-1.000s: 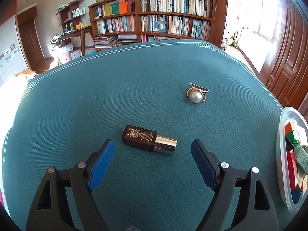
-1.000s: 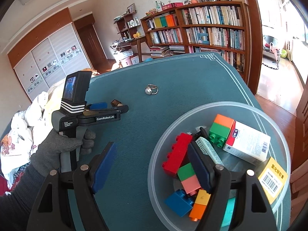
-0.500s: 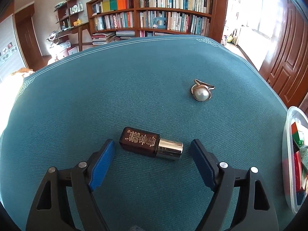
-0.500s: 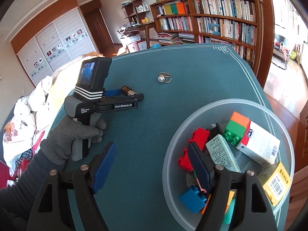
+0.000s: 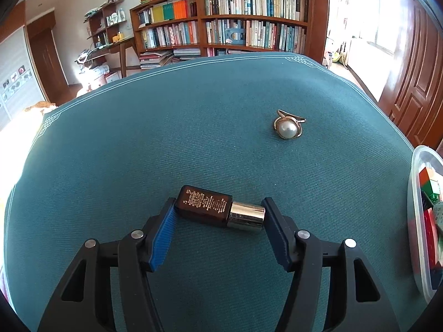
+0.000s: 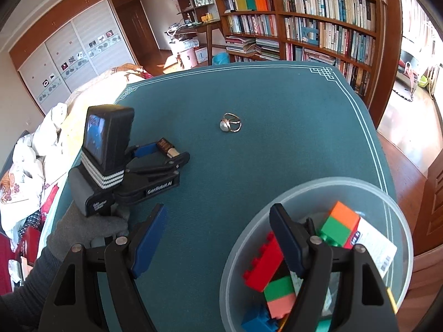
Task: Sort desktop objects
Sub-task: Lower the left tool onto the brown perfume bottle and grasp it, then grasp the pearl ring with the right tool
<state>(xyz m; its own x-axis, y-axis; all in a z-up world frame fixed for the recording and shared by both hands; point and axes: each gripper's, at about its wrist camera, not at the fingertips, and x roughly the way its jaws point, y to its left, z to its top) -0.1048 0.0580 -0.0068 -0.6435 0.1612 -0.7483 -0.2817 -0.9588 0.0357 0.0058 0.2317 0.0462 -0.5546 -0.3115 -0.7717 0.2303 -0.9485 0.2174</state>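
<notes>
Left claw [image 5: 220, 217] closed on bottle [image 5: 218, 209], lying sideways on desk [image 5: 138, 138]. Blue pad touches the dark base end, other pad touches the silver cap. Bottle is brown with gold print and rests on the teal cloth. Right wrist view shows the same grip from the side: left claw [image 6: 169, 152] around bottle [image 6: 167, 146], held by a gloved hand [image 6: 91, 227].

Pearl ring [image 5: 288, 129] sits on desk beyond the bottle and to its right, well apart from it; also seen mid-desk [image 6: 230, 126].

Right claw [image 6: 218, 238] open, gripping nothing, hanging over the near rim of bowl [image 6: 326, 184]; one finger over bare cloth, the other over the bowl. Bowl clear plastic, at the desk's right edge, holds a red brick [image 6: 263, 262], green-orange brick [image 6: 339, 224], blue brick [image 6: 256, 322] and a white box [image 6: 373, 246]. Bowl edge [image 5: 415, 193] visible at far right in left view.
</notes>
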